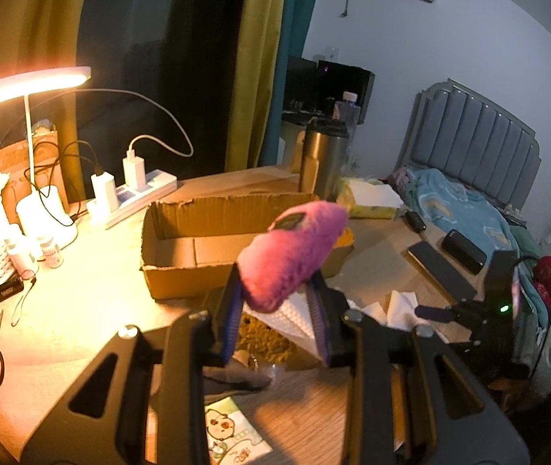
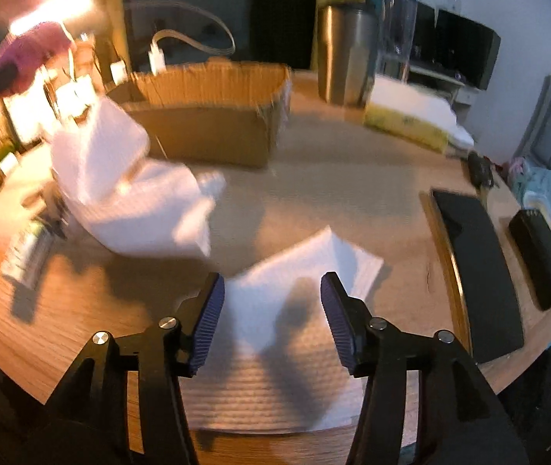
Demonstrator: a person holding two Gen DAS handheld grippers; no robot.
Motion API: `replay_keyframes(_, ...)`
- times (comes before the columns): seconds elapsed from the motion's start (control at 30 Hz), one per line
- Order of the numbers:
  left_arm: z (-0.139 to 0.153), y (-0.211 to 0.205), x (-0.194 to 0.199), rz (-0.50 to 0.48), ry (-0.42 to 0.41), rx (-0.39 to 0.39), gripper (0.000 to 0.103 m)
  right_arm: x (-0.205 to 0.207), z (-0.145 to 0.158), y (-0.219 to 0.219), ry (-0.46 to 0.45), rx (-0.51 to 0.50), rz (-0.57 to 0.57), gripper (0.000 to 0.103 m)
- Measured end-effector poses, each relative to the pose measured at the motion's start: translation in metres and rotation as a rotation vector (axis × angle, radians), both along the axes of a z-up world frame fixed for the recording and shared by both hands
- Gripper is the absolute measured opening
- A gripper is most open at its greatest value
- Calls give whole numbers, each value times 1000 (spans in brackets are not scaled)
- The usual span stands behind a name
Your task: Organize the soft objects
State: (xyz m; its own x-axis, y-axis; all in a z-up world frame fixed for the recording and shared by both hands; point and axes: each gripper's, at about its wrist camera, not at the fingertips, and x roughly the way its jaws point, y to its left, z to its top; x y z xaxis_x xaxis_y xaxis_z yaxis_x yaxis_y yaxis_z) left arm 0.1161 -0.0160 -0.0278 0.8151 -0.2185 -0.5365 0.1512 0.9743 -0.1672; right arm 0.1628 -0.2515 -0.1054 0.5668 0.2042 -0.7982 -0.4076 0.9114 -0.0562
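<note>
Left gripper (image 1: 275,302), pitched somewhat downward over the desk (image 1: 93,294): your jaws are clamped on a pink plush toy (image 1: 293,252), the pads pressing its lower end while the rest juts up and away over the near wall of the open cardboard box (image 1: 182,275); the box interior behind the toy is largely bare, its torn rim standing between you and the steel tumbler (image 1: 324,159); to the left of the box the lamp (image 1: 31,85), power strip (image 1: 140,193) and small bottles crowd the desk

Right gripper (image 2: 271,310), tilted steeply down toward the desk: your jaws stand partly apart and hold nothing; a flat white tissue sheet (image 2: 275,348) lies on the wood under and between the fingers, though contact cannot be told; a crumpled white tissue (image 2: 132,193) lies to the left near the box corner, blurred; open desk surface runs ahead to the box's front wall; on the right a dark phone (image 2: 477,271) and a black case (image 2: 539,255) lie near the desk edge, with bedding beyond
</note>
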Motion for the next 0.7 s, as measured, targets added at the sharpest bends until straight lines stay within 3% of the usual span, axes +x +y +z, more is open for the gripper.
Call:
replay_keyframes(0.17,0,-3,3,-6,2,5,32,3,-9,-9,4,7,-23,66)
replay_keyframes(0.3,2,-6,5,-11,-4,8,32,5,-10,-13,-3,25,-13,65)
replay_keyframes(0.33,3,-6,5,-12,-4,7,32,5,-9,-13,1,31,-10,62)
replay_keyframes(0.37,3,-6,6,-12,-4,6,32,6,-8,-13,4,34,-9,49)
replay_keyframes(0.4,4,-6,7,-13,-4,4,32,7,-7,-12,7,37,-5,23)
replay_keyframes(0.43,4,-6,8,-14,-4,3,32,9,-5,-12,23,51,-5,10)
replay_keyframes(0.53,7,-4,13,-16,-6,1,32,12,-3,-11,38,70,-9,9)
replay_keyframes(0.7,12,5,21,-6,-13,-6,32,16,17,-9,-25,115,5,8)
